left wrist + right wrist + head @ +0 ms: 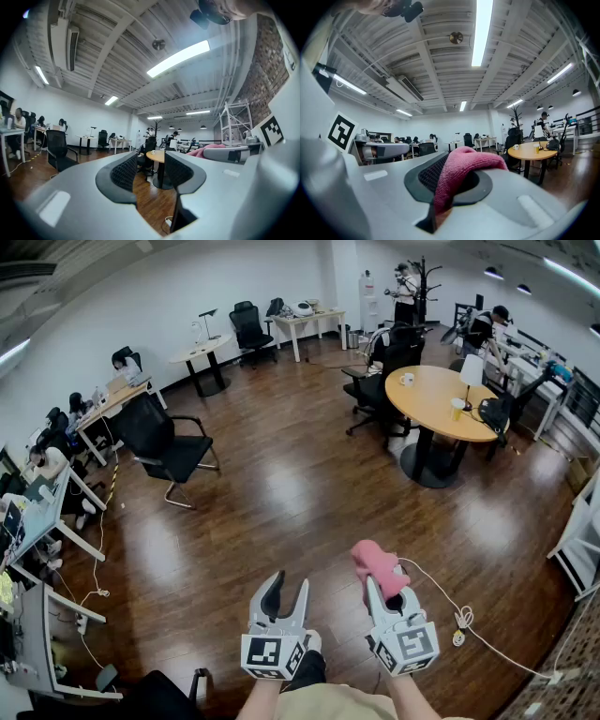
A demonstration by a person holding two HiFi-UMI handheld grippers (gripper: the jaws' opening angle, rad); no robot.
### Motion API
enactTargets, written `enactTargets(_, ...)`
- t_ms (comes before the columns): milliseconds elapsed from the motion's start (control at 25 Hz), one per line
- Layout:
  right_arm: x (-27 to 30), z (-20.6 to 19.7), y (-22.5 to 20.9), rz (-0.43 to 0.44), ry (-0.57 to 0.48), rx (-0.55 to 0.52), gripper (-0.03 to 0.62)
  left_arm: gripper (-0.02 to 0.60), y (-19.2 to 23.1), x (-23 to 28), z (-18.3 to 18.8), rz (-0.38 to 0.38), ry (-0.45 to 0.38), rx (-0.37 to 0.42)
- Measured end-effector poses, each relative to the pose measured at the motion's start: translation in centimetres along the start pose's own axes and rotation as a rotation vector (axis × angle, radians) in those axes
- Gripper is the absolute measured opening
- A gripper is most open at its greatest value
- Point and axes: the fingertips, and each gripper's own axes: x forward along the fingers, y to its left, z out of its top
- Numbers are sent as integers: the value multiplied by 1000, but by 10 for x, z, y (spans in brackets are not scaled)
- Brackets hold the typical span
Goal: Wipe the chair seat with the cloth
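The work stood at its approach step: the cloth had been secured but no chair seat had been touched. The right gripper (380,592) was clamped on the pink cloth (379,564), which bunched out over the jaw tips. In the right gripper view the same cloth (465,165) filled the gap of that gripper (454,180) and draped over one pad. The left gripper (287,587) carried nothing. Its own view showed the left gripper (150,172) with its jaws parted a little and only bare wooden floor (281,484) between them. Both grippers were held level and side by side in mid-air, well apart from any furniture. The nearest likely target was a black chair (174,452) standing on the floor toward the room's left side, just beside the row of tables along that wall. It also showed in the left gripper view as the chair (59,149) far off to the left. Other black chairs stood by the round table (433,401) farther back on the right, and which one was meant could not be told. The next move would probably call for walking the cloth across the open floor to a seat. The right gripper would then need to tip downward so the cloth met the seat flat, keeping its hold while stroking. The free left gripper could steady the chair's back or arm, since such a chair might shift under the push.
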Motion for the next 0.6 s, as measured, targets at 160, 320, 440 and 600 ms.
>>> enactTargets(160, 57, 3, -10, -18, -21, -3, 15, 161, 41, 46, 0, 4, -13, 10)
enactTargets(320, 115, 23, -15, -48, -52, -42, 15, 163, 83, 90, 13, -4, -32, -2)
enactTargets(440, 159, 40, -16, -55, -83, -56, 15, 164, 115, 120, 24, -14, -64, -13)
enactTargets(600, 201, 39, -15, -47, -81, -19, 15, 167, 152, 152, 16, -4, -46, -12)
